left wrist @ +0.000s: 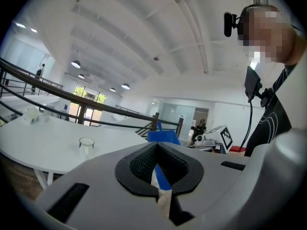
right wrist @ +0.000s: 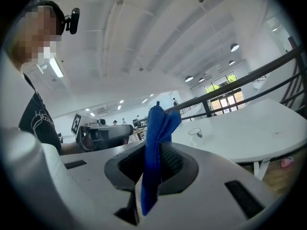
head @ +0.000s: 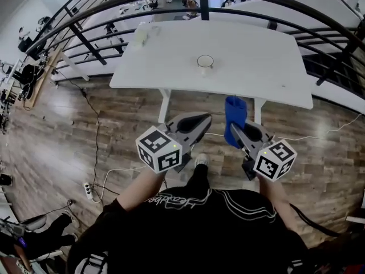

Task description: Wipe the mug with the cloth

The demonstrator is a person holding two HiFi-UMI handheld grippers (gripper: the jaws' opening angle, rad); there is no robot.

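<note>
A clear mug [head: 205, 63] stands near the middle of the white table [head: 256, 56], well ahead of both grippers. My right gripper [head: 234, 128] is shut on a blue cloth [head: 235, 116], which sticks out past its jaws and hangs folded between them [right wrist: 154, 143]. My left gripper [head: 199, 120] is shut with nothing in it; its pads meet in the left gripper view [left wrist: 156, 152]. Both grippers are held off the table's near edge, roughly level, side by side. The mug [left wrist: 87, 144] shows small and far in the left gripper view, and the mug [right wrist: 194, 133] likewise in the right one.
A pale object [head: 141, 36] lies at the table's far left corner. A dark curved railing [head: 74, 21] runs behind and beside the table. Cables and a power strip [head: 88, 190] lie on the wooden floor at the left.
</note>
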